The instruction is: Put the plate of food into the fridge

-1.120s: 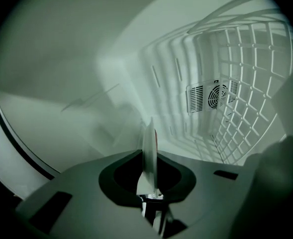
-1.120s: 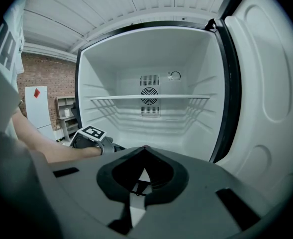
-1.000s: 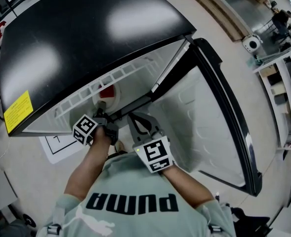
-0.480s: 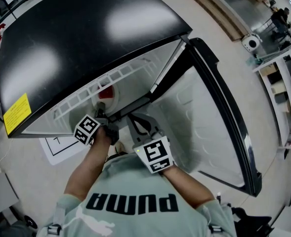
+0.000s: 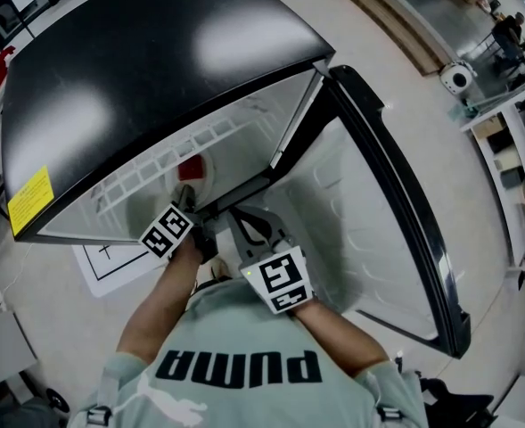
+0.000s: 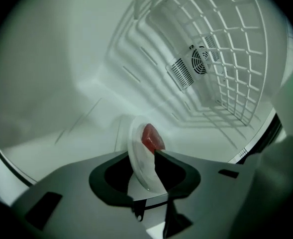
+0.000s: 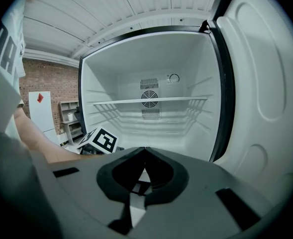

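Judging the small round white plate (image 6: 139, 161) of red food (image 6: 151, 137) light, stiff and slick, best taken by its near rim. It sits low inside the white fridge (image 6: 61, 83). My left gripper (image 6: 143, 151) has just been opening its jaws, now loose around that rim. My right gripper (image 7: 145, 151) is closed and empty.

The fridge floor (image 6: 61, 108) runs under my left gripper (image 6: 142, 154), whose jaws have just been opening. The plate (image 6: 139, 171) with red food (image 6: 151, 137) lies between them, low over that floor; I can't confirm contact. The wire shelf (image 6: 226, 59) spans above the jaws.
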